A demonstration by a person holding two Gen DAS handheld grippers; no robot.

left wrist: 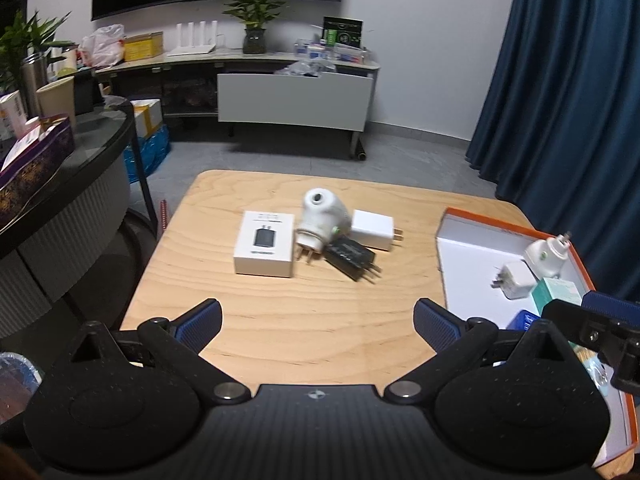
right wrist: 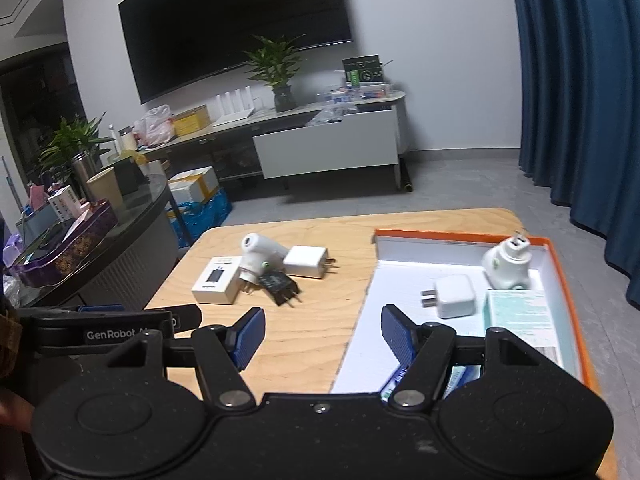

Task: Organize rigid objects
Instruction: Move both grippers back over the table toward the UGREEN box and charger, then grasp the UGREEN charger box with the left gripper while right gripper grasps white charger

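Observation:
On the wooden table [left wrist: 280, 320] lie a white charger box [left wrist: 266, 244], a white plug-in device [left wrist: 322, 216], a black charger [left wrist: 352, 258] and a white charger [left wrist: 374, 229], clustered together. An orange-rimmed white tray [left wrist: 460, 240] at the right holds a white plug-in device [left wrist: 546, 254], a small white charger [left wrist: 516, 280] and a teal box [left wrist: 558, 292]. My left gripper [left wrist: 318, 320] is open and empty, short of the cluster. My right gripper [right wrist: 322, 338] is open and empty over the tray's left edge [right wrist: 360, 320]; it also shows in the left wrist view [left wrist: 592, 328].
A dark curved counter [left wrist: 80, 168] with boxes stands to the left of the table. A TV cabinet [left wrist: 296, 96] with a plant stands against the far wall. A blue curtain [left wrist: 568, 100] hangs at the right. A blue packet [right wrist: 394, 380] lies in the tray's near end.

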